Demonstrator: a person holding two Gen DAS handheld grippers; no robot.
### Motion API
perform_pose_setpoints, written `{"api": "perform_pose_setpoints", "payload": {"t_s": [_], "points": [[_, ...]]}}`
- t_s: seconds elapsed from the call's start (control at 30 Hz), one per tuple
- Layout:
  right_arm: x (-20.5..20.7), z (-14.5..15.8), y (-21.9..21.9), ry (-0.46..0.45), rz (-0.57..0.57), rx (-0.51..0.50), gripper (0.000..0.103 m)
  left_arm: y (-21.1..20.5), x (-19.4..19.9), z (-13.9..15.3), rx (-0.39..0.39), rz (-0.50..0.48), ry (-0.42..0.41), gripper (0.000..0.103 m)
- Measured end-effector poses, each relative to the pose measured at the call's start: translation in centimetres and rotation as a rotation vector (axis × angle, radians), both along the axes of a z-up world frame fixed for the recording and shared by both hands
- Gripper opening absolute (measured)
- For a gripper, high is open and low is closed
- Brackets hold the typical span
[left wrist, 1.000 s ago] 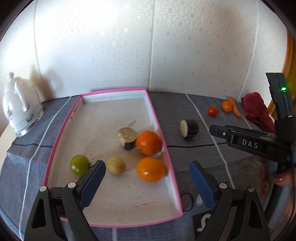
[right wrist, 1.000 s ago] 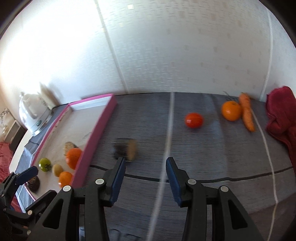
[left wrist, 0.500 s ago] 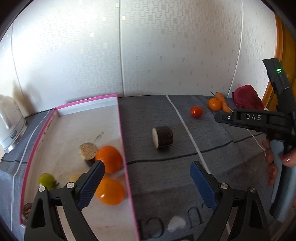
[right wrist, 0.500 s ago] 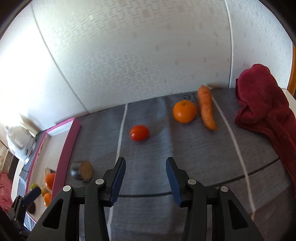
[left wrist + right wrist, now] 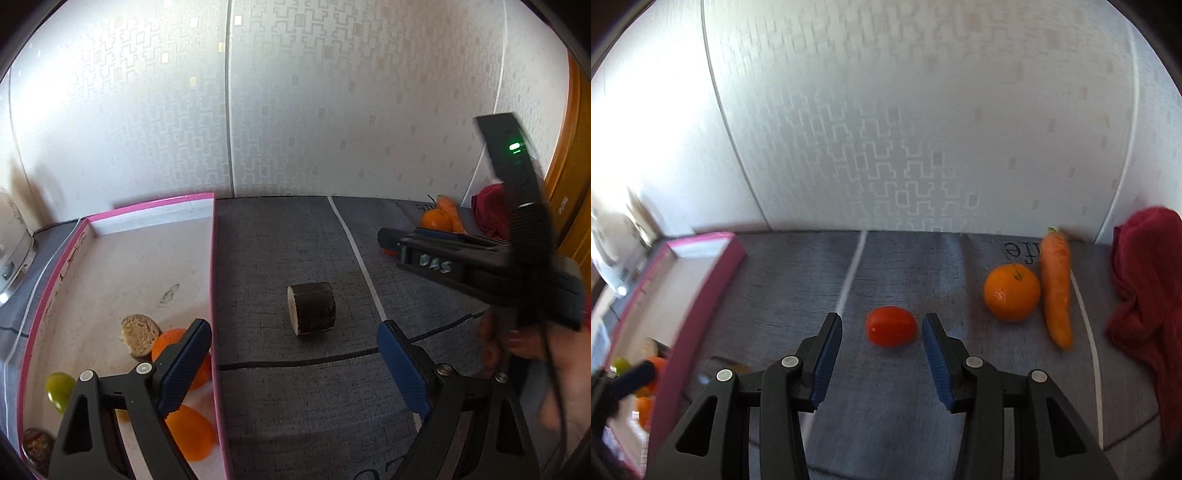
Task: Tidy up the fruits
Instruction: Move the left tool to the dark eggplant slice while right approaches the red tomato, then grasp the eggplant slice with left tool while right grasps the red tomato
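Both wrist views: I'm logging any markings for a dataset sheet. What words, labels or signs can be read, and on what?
"DAS": raised letters on the side of the right gripper, blurred but legible.
"efi..." : dark print, upside down, on the grey tablecloth behind the orange; partly hidden, not fully readable.
Print on the kettle: too blurred to read.

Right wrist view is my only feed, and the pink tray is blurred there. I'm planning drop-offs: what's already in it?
Observer: A green fruit, two orange fruits and a cut brown piece lie at the near end of the pink tray.
Operator: Anything loose on the grey cloth left of my red tomato?
Observer: A dark cylinder lies on its side just outside the tray wall, with its pale cut end toward the tray.
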State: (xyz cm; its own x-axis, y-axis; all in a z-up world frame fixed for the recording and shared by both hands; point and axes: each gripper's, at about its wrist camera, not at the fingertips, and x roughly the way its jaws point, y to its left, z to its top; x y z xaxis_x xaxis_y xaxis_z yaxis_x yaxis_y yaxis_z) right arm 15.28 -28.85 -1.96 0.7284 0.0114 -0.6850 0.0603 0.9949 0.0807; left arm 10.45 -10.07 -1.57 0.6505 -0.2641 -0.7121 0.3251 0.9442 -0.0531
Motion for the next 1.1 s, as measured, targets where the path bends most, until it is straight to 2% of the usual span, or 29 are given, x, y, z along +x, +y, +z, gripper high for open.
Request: {"api": "perform_pose_setpoints", "payload": {"t_s": [0.03, 0.13, 0.17, 0.3, 0.47, 0.53, 0.67, 0.8, 0.93, 1.1], "points": [[0.3, -0.3, 0.0, 0.008, 0.003, -0.006, 0.045, 0.0, 0.1, 0.0, 0.004, -0.003, 0.002, 0.091], [1.3, -1.0, -0.9, 0.045, -0.007, 0.063, 0.044, 0.3, 0.4, 0.0, -0.002, -0.001, 0.006, 0.089], [1.5, -1.1, -1.1, 0.05, -0.012, 0.076, 0.041, 0.4, 0.6, -0.1, -0.011, 0.0, 0.014, 0.088], [1.5, -1.1, -0.9, 0.053, -0.021, 0.052, 0.032, 0.3, 1.2, -0.5, -0.012, 0.017, 0.026, 0.088], [1.2, -1.1, -0.9, 0.053, -0.063, 0.04, 0.031, 0.0, 1.0, -0.1, -0.018, 0.008, 0.013, 0.081], [0.9, -1.2, -1.1, 0.051, -0.077, 0.055, 0.031, -0.4, 0.8, -0.1, 0.003, 0.003, -0.007, 0.081], [0.4, -1.3, -1.2, 0.05, -0.087, 0.055, 0.031, -1.3, 1.4, -0.4, 0.024, -0.008, 0.001, 0.072], [0.0, -1.2, -1.0, 0.053, -0.093, 0.055, 0.031, -2.4, 2.2, -0.7, 0.043, -0.014, 0.009, 0.069], [0.2, -1.2, -1.3, 0.054, -0.092, 0.065, 0.032, -2.7, 2.9, -1.8, 0.088, 0.001, 0.069, 0.054], [0.3, -1.1, -1.1, 0.052, -0.087, 0.054, 0.032, -2.2, 3.6, -2.4, 0.067, 0.005, 0.129, 0.035]]}}
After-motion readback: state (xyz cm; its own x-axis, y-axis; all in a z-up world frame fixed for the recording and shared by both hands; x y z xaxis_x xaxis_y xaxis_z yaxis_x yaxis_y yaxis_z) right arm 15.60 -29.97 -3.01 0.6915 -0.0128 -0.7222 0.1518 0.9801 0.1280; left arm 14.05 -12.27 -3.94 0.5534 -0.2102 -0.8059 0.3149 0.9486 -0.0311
